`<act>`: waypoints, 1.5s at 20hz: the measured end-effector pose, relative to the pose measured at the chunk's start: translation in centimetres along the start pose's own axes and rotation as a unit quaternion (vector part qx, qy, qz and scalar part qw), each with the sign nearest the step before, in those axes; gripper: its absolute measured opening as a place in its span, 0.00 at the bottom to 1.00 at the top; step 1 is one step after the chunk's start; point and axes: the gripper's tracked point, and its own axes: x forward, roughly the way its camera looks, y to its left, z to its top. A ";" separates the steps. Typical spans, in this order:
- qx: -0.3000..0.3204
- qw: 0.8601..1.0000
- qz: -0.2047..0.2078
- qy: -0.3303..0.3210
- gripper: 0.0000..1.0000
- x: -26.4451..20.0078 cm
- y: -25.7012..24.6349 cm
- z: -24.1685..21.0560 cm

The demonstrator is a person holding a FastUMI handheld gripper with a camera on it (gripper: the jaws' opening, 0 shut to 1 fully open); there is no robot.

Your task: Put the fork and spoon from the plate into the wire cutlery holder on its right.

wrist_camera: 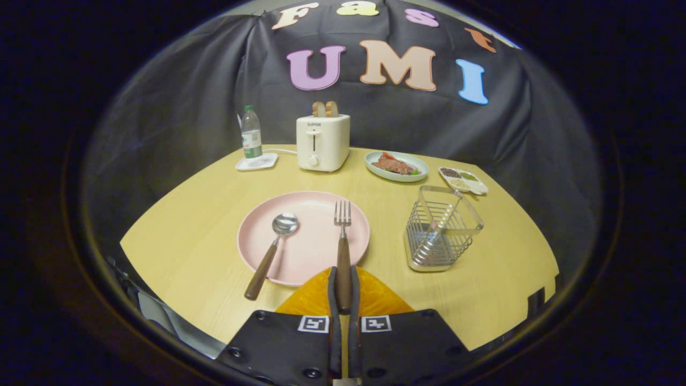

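Observation:
A pink plate (311, 257) lies on the wooden table just ahead of my fingers. A fork (342, 238) with a brown wooden handle rests on the plate's right side, tines pointing away. My gripper (343, 287) is shut on the fork's handle, one finger pressing on each side. A spoon (272, 252) with a matching wooden handle lies on the plate's left part, its bowl on the plate and its handle reaching over the near rim onto the table. The wire cutlery holder (442, 228) stands upright and empty to the right of the plate.
A white toaster (322, 142) with bread in it stands beyond the plate. Left of it a water bottle (251, 134) stands on a small white tray. A plate of food (396, 166) and a small divided dish (463, 180) lie behind the holder.

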 end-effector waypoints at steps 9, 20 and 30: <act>0.021 0.999 -0.042 0.026 0.08 -2.5 -2.1 4.1; 0.164 0.963 -0.163 0.135 0.08 -5.7 -6.8 7.6; 0.279 0.903 -0.192 0.265 0.08 -4.3 -8.2 6.3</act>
